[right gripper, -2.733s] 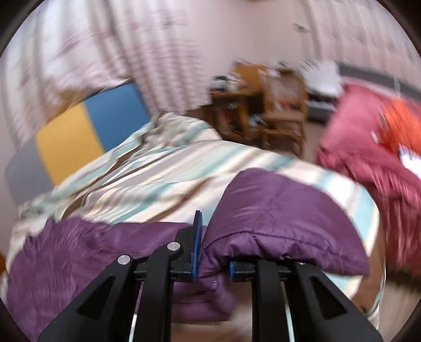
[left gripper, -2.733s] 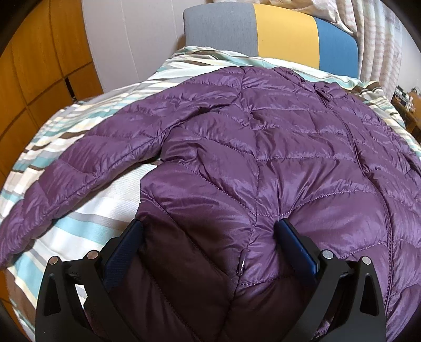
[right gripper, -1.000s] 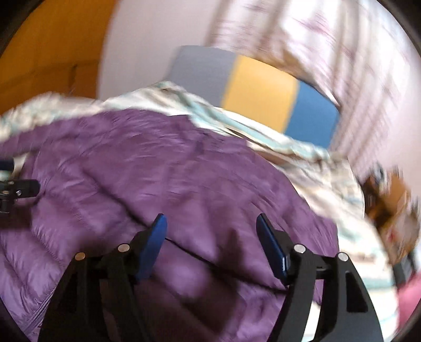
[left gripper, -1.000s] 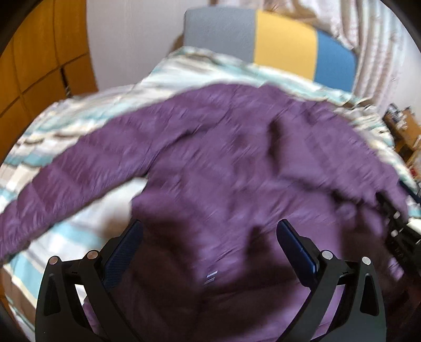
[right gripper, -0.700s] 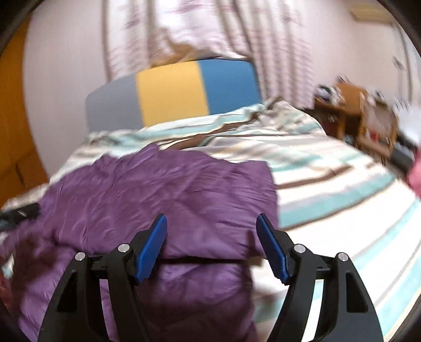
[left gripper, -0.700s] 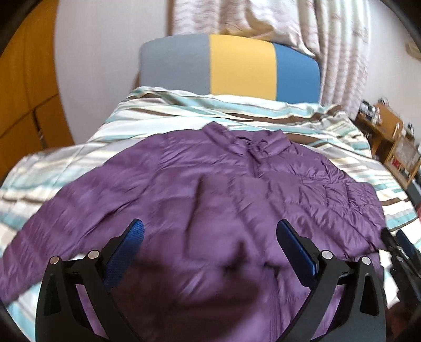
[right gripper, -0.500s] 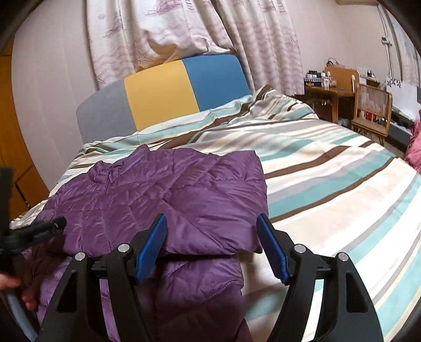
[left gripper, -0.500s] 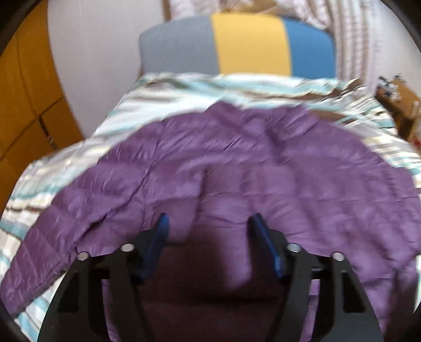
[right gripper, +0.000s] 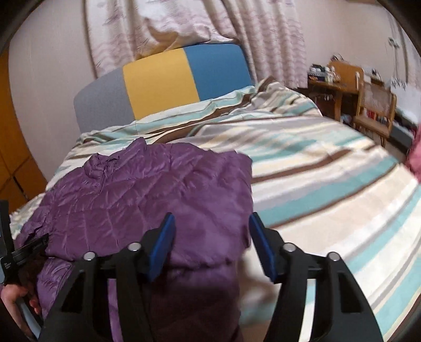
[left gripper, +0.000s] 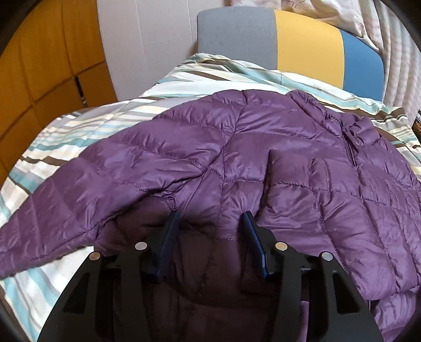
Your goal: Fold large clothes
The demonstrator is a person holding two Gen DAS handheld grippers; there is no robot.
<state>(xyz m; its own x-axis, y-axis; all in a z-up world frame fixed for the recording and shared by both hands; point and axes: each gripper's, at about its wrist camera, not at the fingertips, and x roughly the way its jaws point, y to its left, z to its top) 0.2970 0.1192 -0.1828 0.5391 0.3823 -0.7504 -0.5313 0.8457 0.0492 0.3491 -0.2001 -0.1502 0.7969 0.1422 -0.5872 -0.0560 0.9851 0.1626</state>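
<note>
A purple quilted down jacket (left gripper: 263,163) lies front up on a striped bed cover (left gripper: 79,126). Its right sleeve is folded across the chest (left gripper: 329,200); its left sleeve (left gripper: 79,200) stretches out to the left. My left gripper (left gripper: 210,223) hangs over the jacket's lower left body, jaws partly open with fabric between them but not pinched. My right gripper (right gripper: 210,231) is open above the folded right side of the jacket (right gripper: 158,194), holding nothing. The left gripper also shows in the right wrist view (right gripper: 23,250) at the far left edge.
A grey, yellow and blue headboard (left gripper: 289,42) stands at the bed's far end before curtains (right gripper: 184,23). Wooden cabinets (left gripper: 39,52) line the left wall. A wooden desk and chair (right gripper: 355,89) stand right of the bed. Pink cloth (right gripper: 414,157) lies at the right edge.
My right gripper let go of the right sleeve, which now lies folded over the chest, and drew back open. My left gripper narrowed its jaws and moved in over the lower left body.
</note>
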